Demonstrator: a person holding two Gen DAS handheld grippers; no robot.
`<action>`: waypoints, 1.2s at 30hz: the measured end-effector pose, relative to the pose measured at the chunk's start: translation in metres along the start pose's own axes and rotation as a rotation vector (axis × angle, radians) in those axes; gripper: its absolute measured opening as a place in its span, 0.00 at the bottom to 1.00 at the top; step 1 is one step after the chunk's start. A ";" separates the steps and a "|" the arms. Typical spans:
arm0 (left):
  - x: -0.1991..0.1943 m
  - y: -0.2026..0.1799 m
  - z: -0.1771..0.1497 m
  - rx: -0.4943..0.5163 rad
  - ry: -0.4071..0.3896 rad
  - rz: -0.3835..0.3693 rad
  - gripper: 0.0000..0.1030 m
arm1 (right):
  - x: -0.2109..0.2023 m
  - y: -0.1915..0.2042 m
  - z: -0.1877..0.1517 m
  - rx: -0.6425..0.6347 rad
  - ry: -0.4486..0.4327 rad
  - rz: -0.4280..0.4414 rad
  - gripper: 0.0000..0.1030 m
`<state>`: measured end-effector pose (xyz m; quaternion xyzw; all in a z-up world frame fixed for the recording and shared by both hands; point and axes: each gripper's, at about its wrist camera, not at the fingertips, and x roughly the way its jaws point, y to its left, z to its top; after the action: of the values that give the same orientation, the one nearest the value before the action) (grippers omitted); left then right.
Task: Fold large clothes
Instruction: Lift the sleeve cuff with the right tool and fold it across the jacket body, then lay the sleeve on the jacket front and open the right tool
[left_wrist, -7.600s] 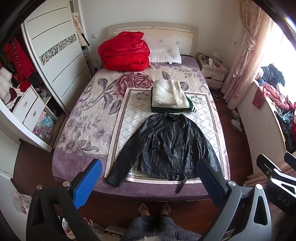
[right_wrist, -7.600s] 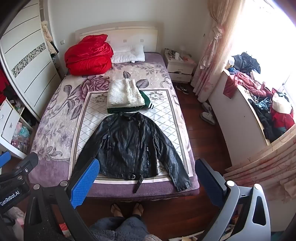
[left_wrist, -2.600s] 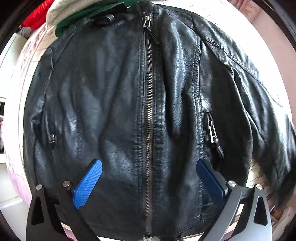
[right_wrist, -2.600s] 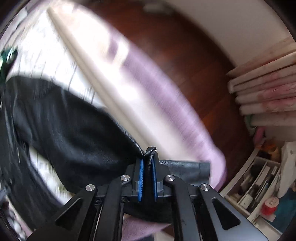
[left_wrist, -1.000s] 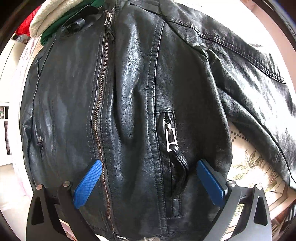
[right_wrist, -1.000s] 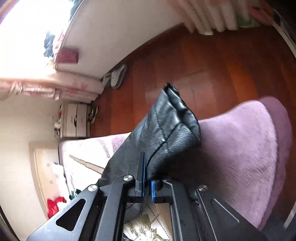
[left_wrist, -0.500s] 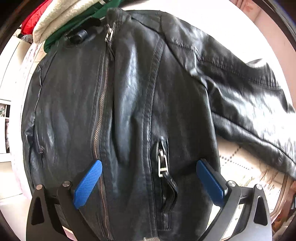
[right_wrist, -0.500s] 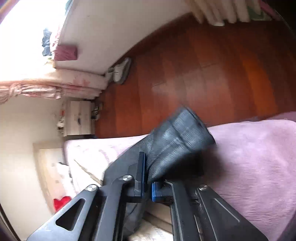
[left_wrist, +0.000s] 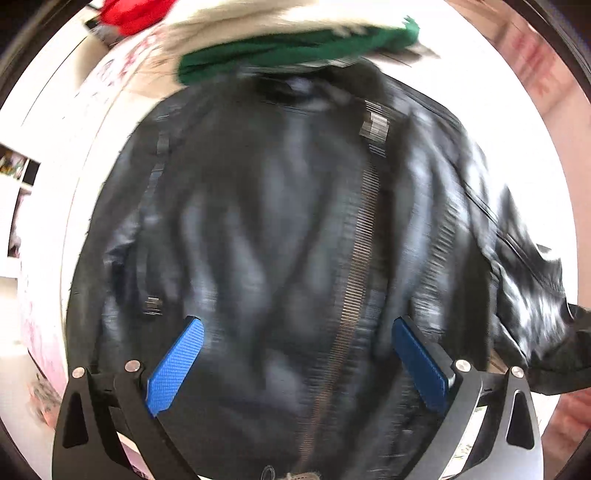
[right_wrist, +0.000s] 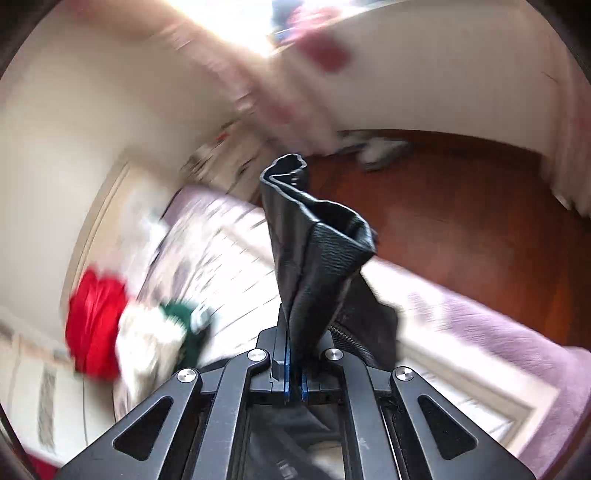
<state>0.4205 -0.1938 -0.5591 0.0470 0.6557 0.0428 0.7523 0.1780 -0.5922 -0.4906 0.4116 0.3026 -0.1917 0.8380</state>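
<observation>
A black leather jacket (left_wrist: 280, 236) lies front up on the bed, its zipper running down right of centre in the blurred left wrist view. My left gripper (left_wrist: 295, 354) hovers above the jacket's lower body, wide open, with nothing between its blue pads (left_wrist: 173, 369). My right gripper (right_wrist: 293, 373) is shut on the cuff end of the jacket's sleeve (right_wrist: 314, 258), which stands up from the jaws, lifted off the bed. That raised sleeve (left_wrist: 532, 295) shows at the right edge of the left wrist view.
A folded stack of a white knit (left_wrist: 266, 18) on a green garment (left_wrist: 295, 51) lies just beyond the jacket's collar. A red quilt (right_wrist: 96, 325) sits further up the bed. The purple bedspread (right_wrist: 480, 325) ends at a wooden floor (right_wrist: 461, 206) on the right.
The right gripper rose and rolled, carrying the sleeve cuff up off the bed edge. The left gripper slid across the jacket, so the zipper now lies right of centre and the stack is nearer.
</observation>
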 end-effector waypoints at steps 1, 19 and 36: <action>0.003 0.020 -0.001 -0.018 -0.004 0.006 1.00 | 0.010 0.030 -0.010 -0.063 0.027 0.018 0.04; 0.063 0.299 -0.009 -0.346 0.050 0.101 1.00 | 0.207 0.261 -0.383 -0.903 0.851 0.080 0.14; 0.076 0.196 0.031 -0.113 0.036 0.010 1.00 | 0.138 0.033 -0.199 -0.139 0.536 -0.170 0.27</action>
<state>0.4615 0.0092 -0.6046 0.0069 0.6655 0.0845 0.7416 0.2302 -0.4226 -0.6585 0.3625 0.5592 -0.1243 0.7352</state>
